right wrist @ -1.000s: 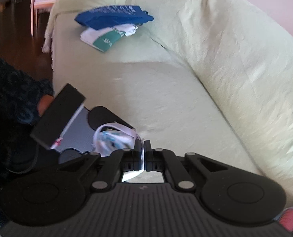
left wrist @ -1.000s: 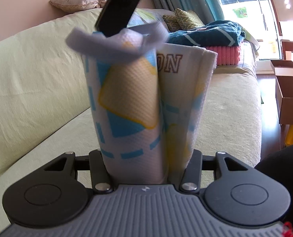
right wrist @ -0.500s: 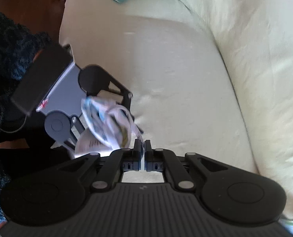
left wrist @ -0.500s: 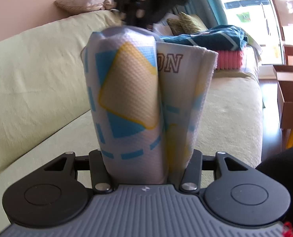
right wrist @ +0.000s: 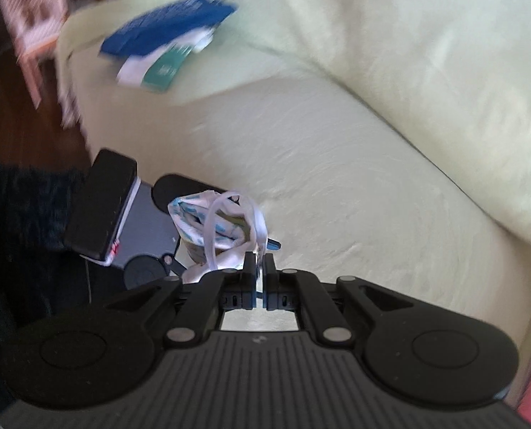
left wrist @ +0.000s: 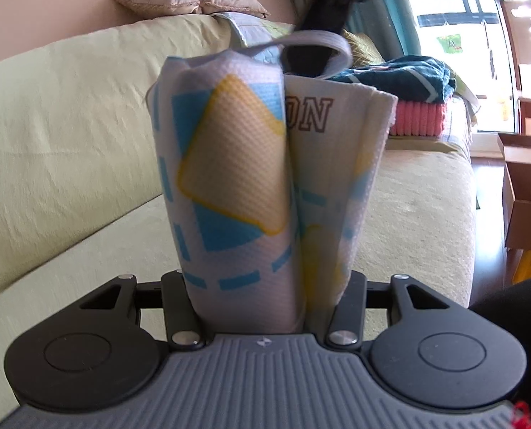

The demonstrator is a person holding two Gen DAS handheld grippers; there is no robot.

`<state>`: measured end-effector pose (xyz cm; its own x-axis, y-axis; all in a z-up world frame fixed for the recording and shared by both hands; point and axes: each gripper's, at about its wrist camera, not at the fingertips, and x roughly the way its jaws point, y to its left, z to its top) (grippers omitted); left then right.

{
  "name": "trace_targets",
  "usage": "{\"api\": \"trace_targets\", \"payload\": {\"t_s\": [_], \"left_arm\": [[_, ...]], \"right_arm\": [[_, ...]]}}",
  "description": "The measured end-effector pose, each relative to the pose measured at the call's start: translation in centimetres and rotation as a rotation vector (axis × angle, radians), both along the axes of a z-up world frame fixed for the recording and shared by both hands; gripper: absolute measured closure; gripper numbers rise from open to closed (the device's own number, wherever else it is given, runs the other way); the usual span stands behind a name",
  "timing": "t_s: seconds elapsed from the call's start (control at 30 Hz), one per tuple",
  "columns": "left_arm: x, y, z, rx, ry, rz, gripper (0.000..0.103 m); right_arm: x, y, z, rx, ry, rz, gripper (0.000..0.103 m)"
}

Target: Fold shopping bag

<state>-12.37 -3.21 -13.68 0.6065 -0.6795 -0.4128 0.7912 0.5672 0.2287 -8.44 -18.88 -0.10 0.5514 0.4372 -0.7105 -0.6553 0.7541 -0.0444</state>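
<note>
The shopping bag (left wrist: pixel 251 186) is a rolled-up white bundle with blue and yellow shapes and brown letters. My left gripper (left wrist: pixel 263 286) is shut on it and holds it upright above the sofa. Its pale handle strap (left wrist: pixel 311 41) loops over the top of the roll. My right gripper (right wrist: pixel 260 262) is shut on that strap (right wrist: pixel 226 214), just above the roll's top end (right wrist: pixel 208 221). The right gripper's dark body (left wrist: pixel 333 3) shows above the roll in the left wrist view.
A pale green sofa (right wrist: pixel 372 164) lies under both grippers. Folded blue and white-green bags (right wrist: pixel 168 35) lie at one end. Folded teal and pink blankets (left wrist: pixel 419 103) and cushions sit at the other end. A cardboard box (left wrist: pixel 526 186) stands on the floor.
The right gripper has swung around the roll's top with the strap. The strap lay off the top half a second ago and now loops over it again. The left gripper has held still.
</note>
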Motion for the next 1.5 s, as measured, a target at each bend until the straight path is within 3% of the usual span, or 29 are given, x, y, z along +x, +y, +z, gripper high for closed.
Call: {"api": "trace_targets", "payload": {"t_s": [0.1,0.2,0.33,0.53,0.77,0.93,1.07,1.17,1.2,1.27,1.33,1.4,1.43,1.5], "left_arm": [[1.0,0.8,0.2,-0.047,0.053,0.013,0.050],[1.7,1.4,0.3,-0.078,0.096,0.016,0.050],[2.1,1.6,0.3,-0.087,0.112,0.009,0.050],[2.3,1.9,0.2,-0.093,0.111,-0.004,0.050],[2.3,1.8,-0.1,-0.099,0.107,-0.008,0.050],[2.1,1.9,-0.1,-0.096,0.105,-0.008,0.050],[2.0,1.7,-0.1,-0.086,0.100,-0.007,0.050],[1.9,1.5,0.0,-0.079,0.096,-0.005,0.050],[1.9,1.5,0.1,-0.079,0.097,-0.004,0.050],[1.9,1.5,0.1,-0.079,0.098,-0.002,0.050],[1.8,1.4,0.1,-0.073,0.096,-0.002,0.050],[1.8,1.4,0.1,-0.071,0.095,-0.003,0.050],[1.8,1.4,0.2,-0.070,0.095,-0.003,0.050],[1.7,1.4,0.3,-0.068,0.097,-0.005,0.050]], "right_arm": [[-2.5,-0.4,-1.4,0.159,-0.096,-0.096,0.101],[-4.6,-0.1,-2.8,0.274,-0.172,-0.109,0.102],[-6.1,1.2,-4.5,0.199,-0.316,-0.123,0.102],[-4.2,-0.1,-4.2,0.225,-0.361,-0.130,0.102],[-2.6,-0.5,-3.7,0.227,-0.300,-0.035,0.102],[-1.6,-2.0,-3.9,0.197,-0.262,-0.142,0.096],[-0.4,-3.7,-7.2,0.125,-0.115,-0.206,0.087],[0.8,-4.4,-11.3,0.094,0.024,-0.271,0.087],[1.0,-4.6,-11.7,0.122,0.043,-0.295,0.087],[1.7,-5.5,-13.6,0.277,0.128,-0.413,0.085],[1.9,-5.5,-14.7,0.332,0.171,-0.485,0.080],[1.3,-4.9,-15.8,0.354,0.145,-0.534,0.086],[1.0,-4.7,-15.8,0.346,0.124,-0.535,0.099],[0.5,-4.2,-15.0,0.326,0.050,-0.527,0.099]]}}
